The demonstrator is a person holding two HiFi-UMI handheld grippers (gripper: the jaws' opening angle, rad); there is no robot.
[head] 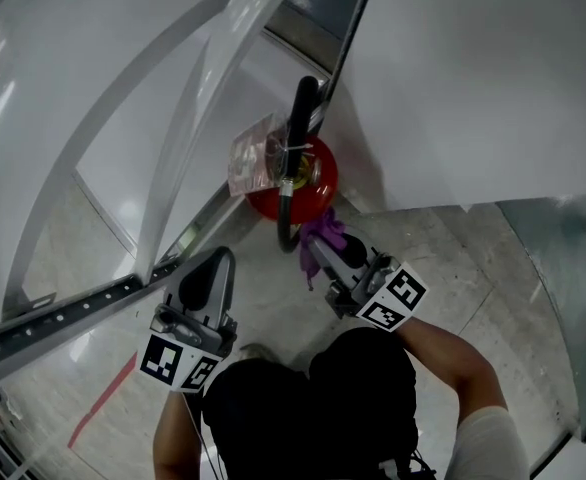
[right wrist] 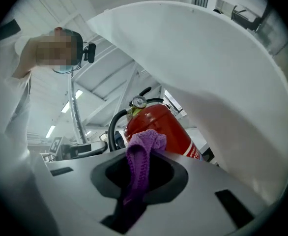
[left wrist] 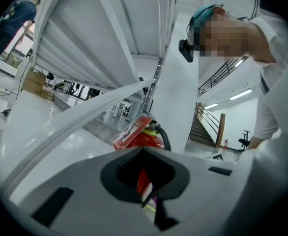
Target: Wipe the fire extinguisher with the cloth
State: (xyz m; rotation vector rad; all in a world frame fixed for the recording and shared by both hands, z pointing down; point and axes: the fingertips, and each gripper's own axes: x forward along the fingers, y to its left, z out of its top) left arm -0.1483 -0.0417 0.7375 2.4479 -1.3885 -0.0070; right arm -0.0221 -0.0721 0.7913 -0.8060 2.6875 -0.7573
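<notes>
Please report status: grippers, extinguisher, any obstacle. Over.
Right gripper shut on purple cloth, close to fire extinguisher. Left gripper shut, empty, held apart. Black hose hangs beside the cloth.

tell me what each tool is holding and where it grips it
Right tool: the purple cloth, pinched along a bunched fold, its end poking out beyond the jaws. Left tool: nothing.

Pale floor (head: 453, 258) with a red line (head: 101, 400), beside a holed metal rail (head: 63, 313). Farther off, a staircase (left wrist: 205, 132), an office chair (left wrist: 244, 141), cardboard boxes (left wrist: 33, 82).
</notes>
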